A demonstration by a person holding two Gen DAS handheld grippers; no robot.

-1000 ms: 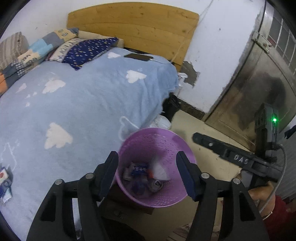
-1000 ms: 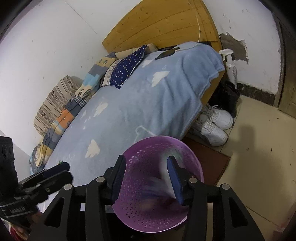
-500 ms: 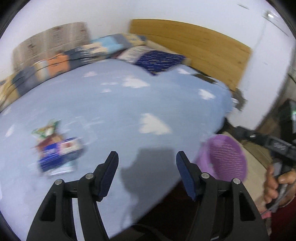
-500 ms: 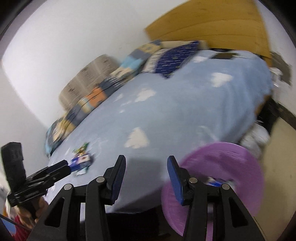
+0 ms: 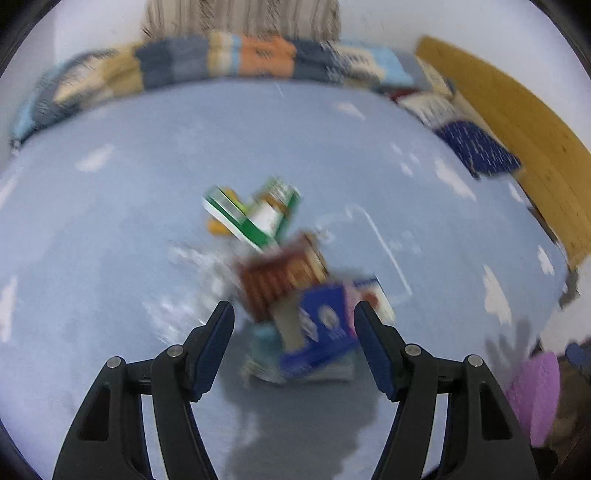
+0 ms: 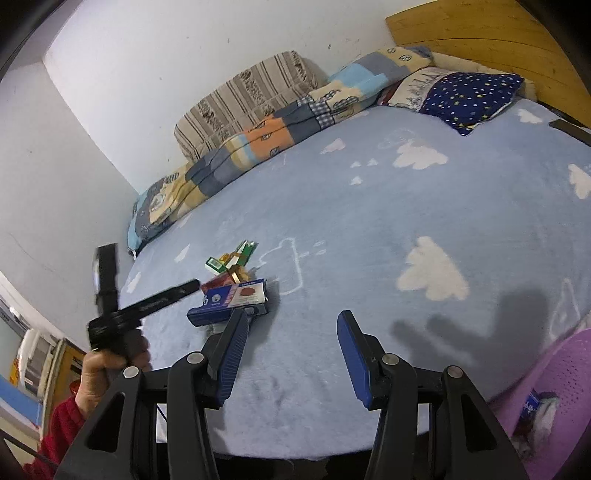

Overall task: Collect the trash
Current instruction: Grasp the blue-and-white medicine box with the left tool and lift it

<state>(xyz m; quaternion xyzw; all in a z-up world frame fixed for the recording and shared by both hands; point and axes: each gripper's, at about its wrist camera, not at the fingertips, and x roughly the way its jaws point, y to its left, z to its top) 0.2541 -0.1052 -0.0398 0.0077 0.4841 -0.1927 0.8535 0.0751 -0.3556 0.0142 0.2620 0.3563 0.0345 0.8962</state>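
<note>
A pile of trash lies on the light blue bed cover: green and white cartons, a brown box and a blue box. The left wrist view is blurred. My left gripper is open just short of the pile, and the blue box shows between its fingers without touching them. In the right wrist view my right gripper hangs over bare cover with nothing between its opening jaws. The blue box and cartons lie ahead to its left.
A purple basket with trash in it stands below the bed's edge at the right, also the basket. A hand in a red sleeve holds the left gripper. Folded quilts, a starred pillow and a wooden headboard line the far sides.
Both views have swung away from the purple basket and over the bed. The trash pile has come from the far left to right in front of the left gripper. Both grippers are still empty.
</note>
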